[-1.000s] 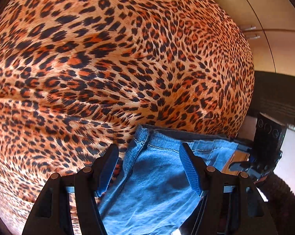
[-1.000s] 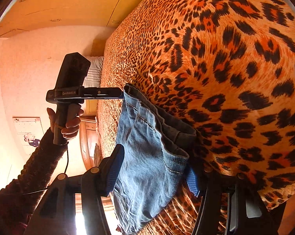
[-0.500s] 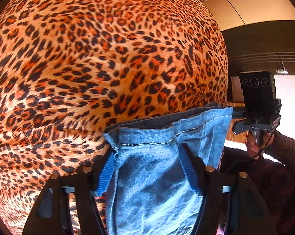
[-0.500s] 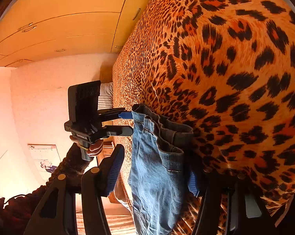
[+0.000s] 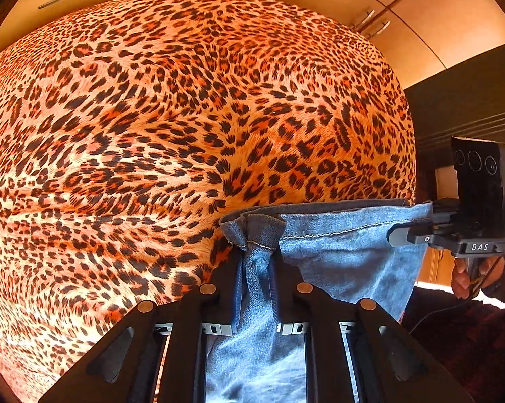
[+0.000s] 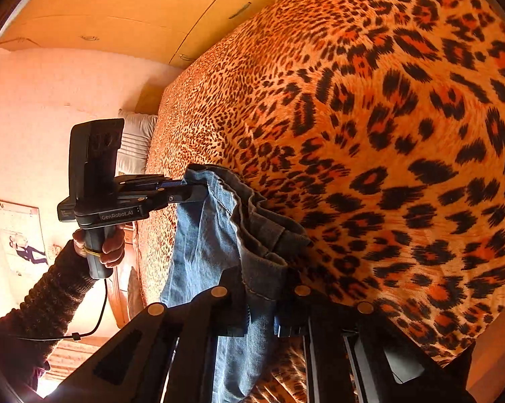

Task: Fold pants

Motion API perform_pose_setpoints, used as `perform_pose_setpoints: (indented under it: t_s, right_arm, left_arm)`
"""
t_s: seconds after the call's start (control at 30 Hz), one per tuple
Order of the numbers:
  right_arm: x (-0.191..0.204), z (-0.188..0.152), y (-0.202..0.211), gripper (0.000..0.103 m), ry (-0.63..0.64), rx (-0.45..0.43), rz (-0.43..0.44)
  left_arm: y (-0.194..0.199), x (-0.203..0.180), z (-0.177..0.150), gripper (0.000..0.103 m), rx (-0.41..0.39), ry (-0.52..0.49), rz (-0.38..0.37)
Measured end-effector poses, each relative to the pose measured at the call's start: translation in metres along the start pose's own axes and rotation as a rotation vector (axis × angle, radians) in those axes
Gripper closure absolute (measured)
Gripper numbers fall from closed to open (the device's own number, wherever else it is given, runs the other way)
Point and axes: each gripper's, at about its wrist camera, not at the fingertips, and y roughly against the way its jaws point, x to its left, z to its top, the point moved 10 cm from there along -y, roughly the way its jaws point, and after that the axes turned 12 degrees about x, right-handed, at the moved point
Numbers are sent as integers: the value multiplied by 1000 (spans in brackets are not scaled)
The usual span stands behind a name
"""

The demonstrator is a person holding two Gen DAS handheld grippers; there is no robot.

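Note:
Blue denim pants (image 5: 346,262) hang by one edge, stretched between my two grippers above a leopard-print bed cover (image 5: 185,117). In the left wrist view my left gripper (image 5: 257,265) is closing, its pads pressing a bunched corner of the denim. My right gripper (image 5: 420,225) pinches the other corner at the right. In the right wrist view my right gripper (image 6: 262,282) is closing on the thick seamed edge of the pants (image 6: 205,241). There my left gripper (image 6: 202,193) holds the far corner, with a hand (image 6: 113,248) on its grip. The rest of the pants hangs out of view below.
The bed cover (image 6: 386,134) fills most of both views. Wooden wardrobe doors (image 5: 420,10) stand behind the bed. A white pillow (image 6: 135,141) lies at the bed's far end by a pink wall. A dark knitted sleeve (image 6: 51,302) reaches in at the lower left.
Both grippers went from open around the denim edge to clamped on it. The edge now runs taut between them, and the left wrist view has swung to show more wardrobe.

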Motion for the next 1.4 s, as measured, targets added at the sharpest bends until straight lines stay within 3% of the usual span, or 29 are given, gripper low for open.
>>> perform_pose_setpoints:
  t_s: [0.17, 0.43, 0.63, 0.8, 1.0, 1.1, 1.17, 1.23, 1.3, 1.4]
  right_arm:
    - [34, -3, 8, 95, 125, -3, -31]
    - [117, -25, 9, 95, 368, 45, -56]
    - [175, -73, -17, 94, 558, 173, -55]
    - [203, -136, -60, 93, 714, 362, -51]
    - [199, -216, -128, 90, 872, 661, -92]
    - [179, -245, -158, 83, 960, 783, -209]
    - [163, -258, -170, 70, 1001, 863, -299]
    - [162, -264, -167, 69, 1063, 896, -325]
    - [169, -258, -154, 67, 1115, 925, -279]
    - [190, -230, -120, 51, 1153, 911, -171]
  left_arm:
    - [30, 4, -15, 92, -87, 60, -22]
    - [111, 28, -77, 92, -224, 159, -73]
    - [140, 36, -141, 92, -321, 268, -128]
    - [135, 38, -210, 91, -374, 392, -181]
    - [88, 47, -313, 89, -314, 623, -131]
    - [63, 51, -359, 89, -257, 770, -67]
    - [57, 51, -384, 89, -240, 871, -52]
    - [62, 48, -405, 89, -271, 971, -68]
    - [73, 42, -425, 89, -335, 1071, -100]
    - [88, 17, -452, 84, -470, 1218, -201]
